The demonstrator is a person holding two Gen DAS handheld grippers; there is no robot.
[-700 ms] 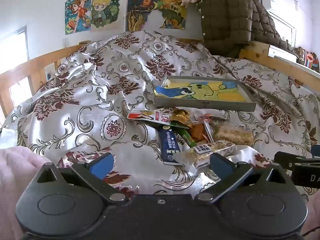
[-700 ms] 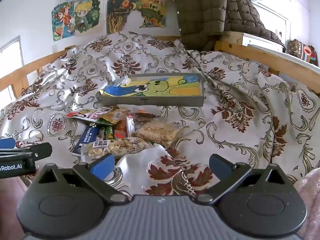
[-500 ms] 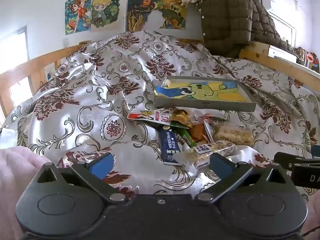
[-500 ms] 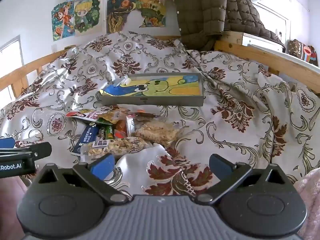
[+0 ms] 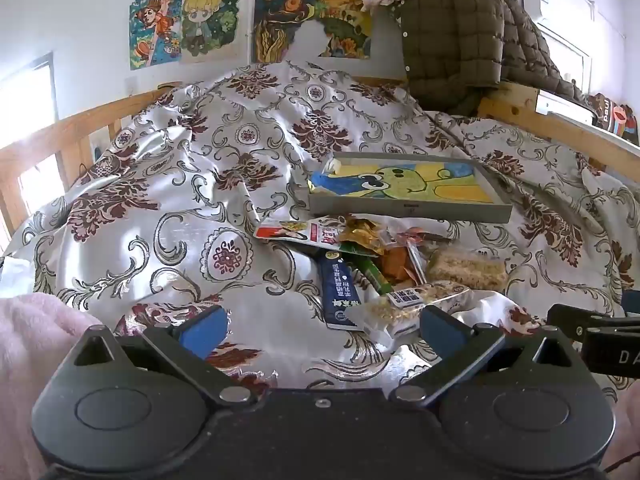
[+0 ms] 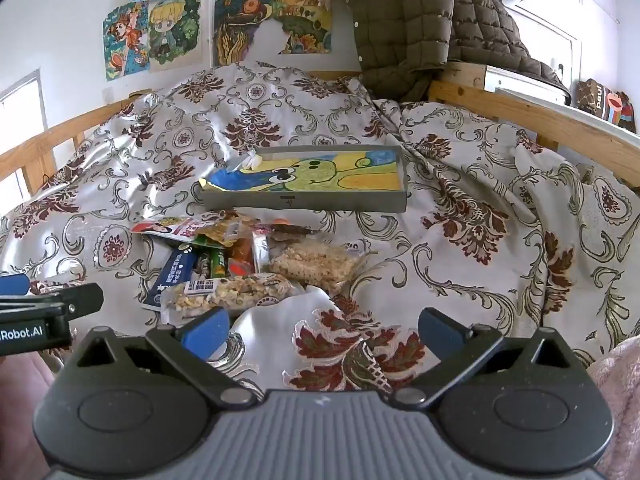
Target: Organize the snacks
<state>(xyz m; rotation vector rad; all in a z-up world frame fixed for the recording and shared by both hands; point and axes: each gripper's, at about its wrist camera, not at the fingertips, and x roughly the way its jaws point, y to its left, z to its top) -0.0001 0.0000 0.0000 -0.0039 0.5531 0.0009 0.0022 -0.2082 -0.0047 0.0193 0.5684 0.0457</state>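
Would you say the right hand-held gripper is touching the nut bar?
Cannot tell. In the right wrist view the right hand-held gripper has one fingertip beside the nut bar, hiding any gap.

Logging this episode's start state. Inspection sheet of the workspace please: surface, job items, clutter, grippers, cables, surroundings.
Surface: bedspread, shiny, patterned, rumpled.
Job's things: snack pile of loose packets in front of the grey tray; blue packet and nut bar nearest. Tray holds only a cartoon liner and something small and white in its far left corner.
Clutter: nothing seen.
Grippers: left gripper and right gripper both have jaws open, holding nothing, short of the pile.
Cables: nothing seen.
Surroundings: wooden bed rail, quilted jacket, posters.
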